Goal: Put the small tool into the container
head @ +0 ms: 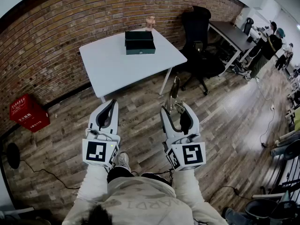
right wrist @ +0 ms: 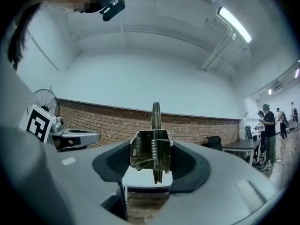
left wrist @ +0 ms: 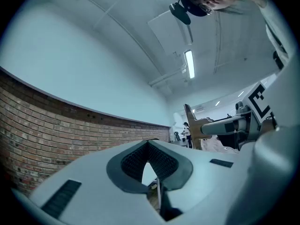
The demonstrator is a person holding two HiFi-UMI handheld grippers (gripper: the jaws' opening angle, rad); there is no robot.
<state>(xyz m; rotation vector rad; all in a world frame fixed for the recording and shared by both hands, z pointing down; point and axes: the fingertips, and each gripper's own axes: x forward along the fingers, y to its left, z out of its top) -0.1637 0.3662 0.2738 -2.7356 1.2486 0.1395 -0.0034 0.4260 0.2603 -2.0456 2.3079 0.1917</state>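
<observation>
The small brass-coloured metal spring tool (right wrist: 152,151) is grasped by the fingers of the right gripper (head: 177,112), well apart from the white tabletop (head: 108,62). The left gripper (head: 111,106) is clenched on nothing. The carrying step appears to be in hand. Next, the tool must be brought over the dark green rectangular container (head: 139,42).

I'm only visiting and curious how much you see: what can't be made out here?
Head view: whether the container is open; too small.
Head view: the pinkish thing behind it; too small to name.
Right gripper view: the container; the small tool in the right hand-held gripper blocks the middle.
Left gripper view: the table, nearly all behind the left hand-held gripper's shut jaws.
</observation>
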